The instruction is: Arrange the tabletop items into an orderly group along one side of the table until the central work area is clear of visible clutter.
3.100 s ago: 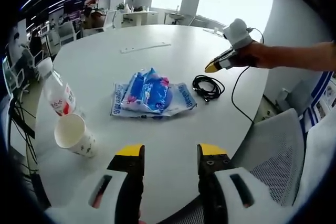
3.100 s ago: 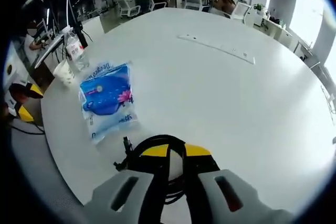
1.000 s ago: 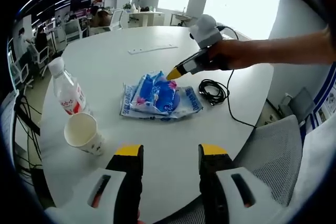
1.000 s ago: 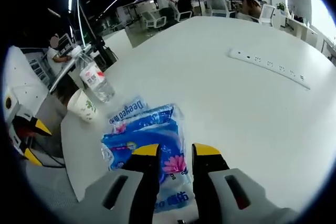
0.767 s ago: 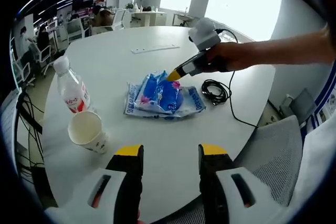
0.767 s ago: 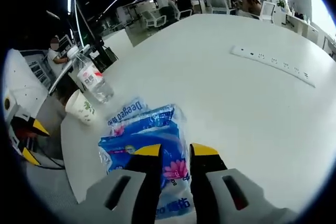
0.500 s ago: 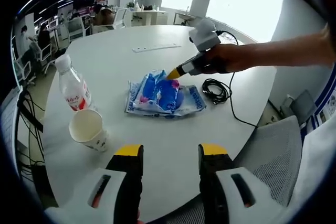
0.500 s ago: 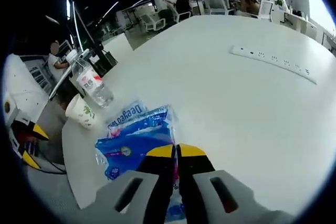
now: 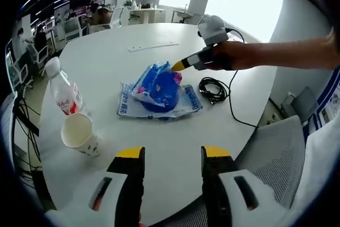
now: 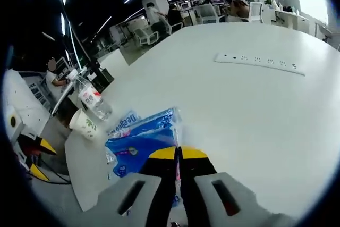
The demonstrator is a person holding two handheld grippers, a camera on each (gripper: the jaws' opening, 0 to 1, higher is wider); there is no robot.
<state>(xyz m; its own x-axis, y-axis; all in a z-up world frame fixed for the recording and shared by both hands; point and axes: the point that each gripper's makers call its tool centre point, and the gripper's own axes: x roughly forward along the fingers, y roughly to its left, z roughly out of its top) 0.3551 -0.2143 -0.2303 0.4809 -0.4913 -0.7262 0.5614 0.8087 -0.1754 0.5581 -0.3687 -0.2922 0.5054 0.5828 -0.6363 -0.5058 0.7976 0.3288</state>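
Two packs (image 9: 157, 91) lie mid-frame; the right gripper (image 10: 178, 155) is clamped on the upper one's edge. Left gripper (image 9: 169, 155) gapes at bottom centre, bare table (image 9: 175, 136) ahead, cup (image 9: 78, 134) at the left rim.

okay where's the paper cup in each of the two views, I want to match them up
Left gripper view: the paper cup stands at lower left on the table, in front of the water bottle.
Right gripper view: the paper cup sits at far left near the table edge, just below the water bottle.
Shared landmark: the blue tissue pack, pinched by the right tongs.
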